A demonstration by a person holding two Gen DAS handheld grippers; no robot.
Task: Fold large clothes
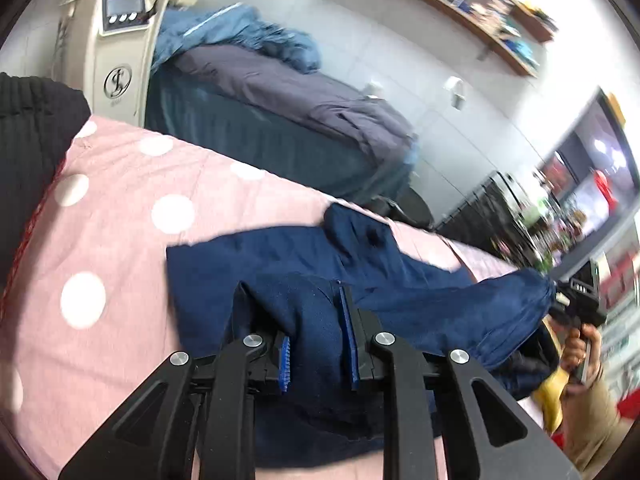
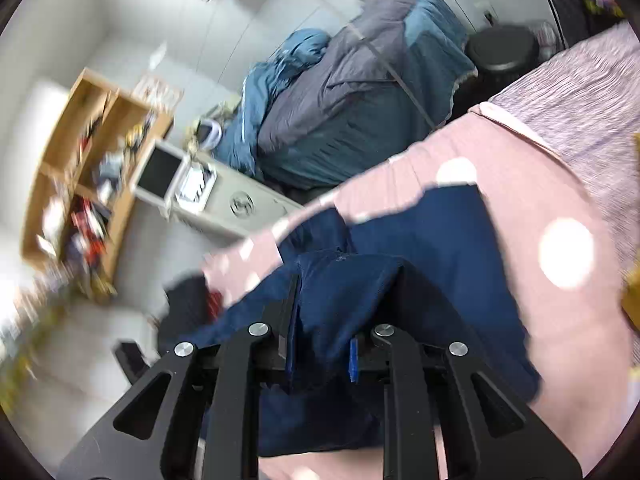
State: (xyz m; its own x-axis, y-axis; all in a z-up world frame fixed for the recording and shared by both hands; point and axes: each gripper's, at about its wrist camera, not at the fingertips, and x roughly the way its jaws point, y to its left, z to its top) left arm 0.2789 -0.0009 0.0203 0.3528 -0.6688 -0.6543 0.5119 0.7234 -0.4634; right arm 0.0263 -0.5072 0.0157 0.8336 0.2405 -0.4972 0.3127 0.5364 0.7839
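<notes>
Both grippers, left gripper (image 1: 316, 320) and right gripper (image 2: 340, 312), clamp navy garment (image 1: 400, 280); fingertips buried in fabric.

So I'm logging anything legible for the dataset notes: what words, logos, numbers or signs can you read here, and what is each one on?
No full word reads clearly.
Round emblem, a curly monogram, perhaps "S": front of the beige machine; tiny line beneath it too small to read.
The same emblem in the right wrist view: blurred.
Pale characters on the right tongs body: too small to read.
Shelf items and wall screen: blurred.
Navy garment: no visible print.
</notes>
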